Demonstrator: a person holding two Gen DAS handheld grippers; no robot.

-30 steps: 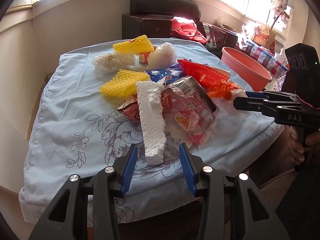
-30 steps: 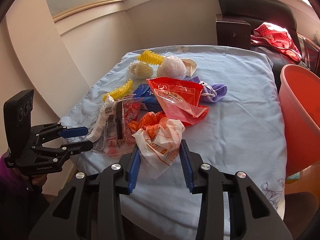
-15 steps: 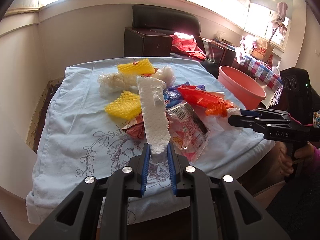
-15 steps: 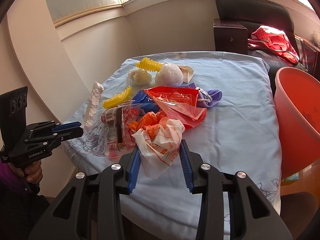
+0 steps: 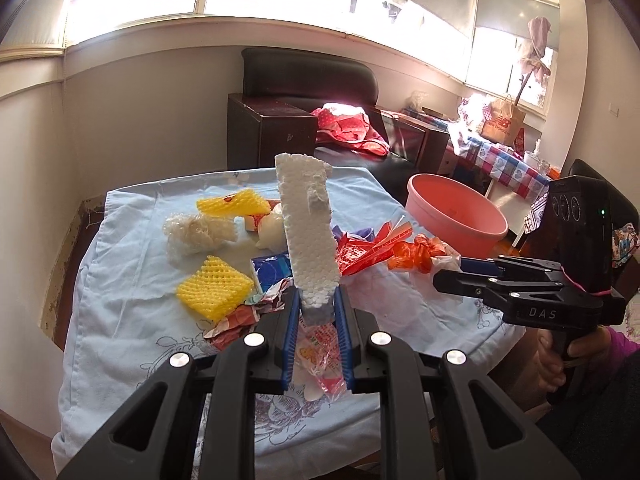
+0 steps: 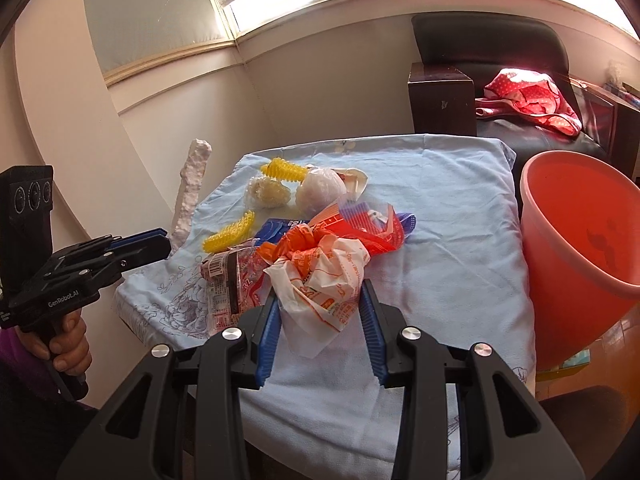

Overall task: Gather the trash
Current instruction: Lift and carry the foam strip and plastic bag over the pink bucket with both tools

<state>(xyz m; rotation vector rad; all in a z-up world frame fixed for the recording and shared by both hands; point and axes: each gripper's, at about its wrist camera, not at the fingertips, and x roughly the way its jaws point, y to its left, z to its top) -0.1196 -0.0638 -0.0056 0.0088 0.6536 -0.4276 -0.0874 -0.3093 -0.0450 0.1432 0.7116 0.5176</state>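
Styrofoam strip (image 5: 308, 236), white and crumbly, stands nearly upright, its lower end clamped between the blue jaws of the left gripper (image 5: 317, 312), raised clear of the desk (image 5: 120, 280) with its pale blue floral cloth. The right gripper (image 6: 320, 312) has its jaws closed on a crumpled white-and-orange plastic bag (image 6: 320, 280), which bulges up between them. Other trash lies in a heap on the cloth: two yellow foam nets (image 5: 216, 294), a clear bag of white material (image 5: 192, 234), a blue packet (image 5: 272, 270) and a red wrapper (image 5: 368, 246). An orange-pink basin (image 6: 572, 240) sits just beside the desk's right edge.
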